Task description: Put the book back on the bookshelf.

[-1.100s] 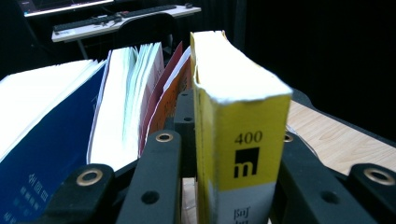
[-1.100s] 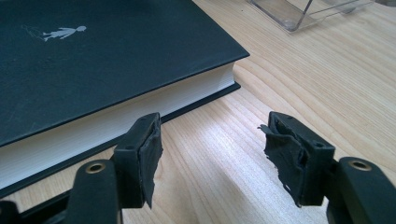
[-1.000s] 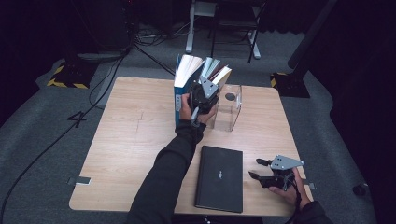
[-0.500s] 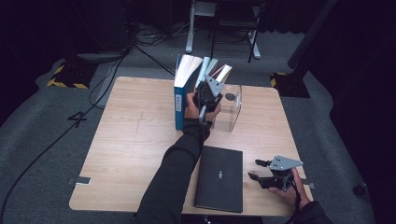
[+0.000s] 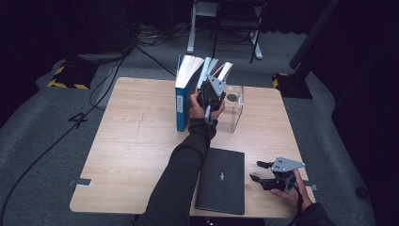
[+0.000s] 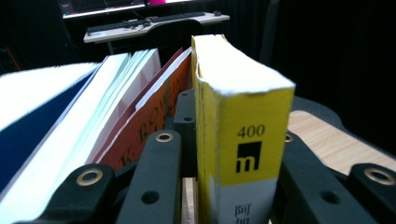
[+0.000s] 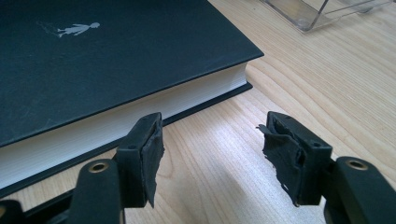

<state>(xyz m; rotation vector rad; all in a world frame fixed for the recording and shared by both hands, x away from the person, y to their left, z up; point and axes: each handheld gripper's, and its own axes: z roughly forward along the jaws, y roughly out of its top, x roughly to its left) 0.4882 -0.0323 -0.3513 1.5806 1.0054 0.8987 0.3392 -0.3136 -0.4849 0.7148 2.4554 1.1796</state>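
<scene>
My left gripper (image 5: 210, 95) is at the back of the table, shut on a thick yellow book (image 6: 239, 122) that stands upright with its spine toward the camera. To its left stand an orange-red book (image 6: 156, 122), white-paged books and a tall blue book (image 5: 182, 101). A clear plastic bookend (image 5: 234, 109) stands just right of the gripper. A black hardcover book (image 5: 221, 180) lies flat near the front edge. My right gripper (image 5: 258, 171) rests low over the wood beside that black book's (image 7: 93, 60) corner, its jaws open with nothing between the pads (image 7: 150, 144).
The light wooden table (image 5: 136, 150) has bare wood on its left half. The foot of the clear bookend (image 7: 317, 14) lies beyond the right gripper. Cables and chair legs (image 5: 221, 28) are on the dark floor behind the table.
The left gripper has edged slightly to the right with the yellow book in it. The right gripper has stayed where it was.
</scene>
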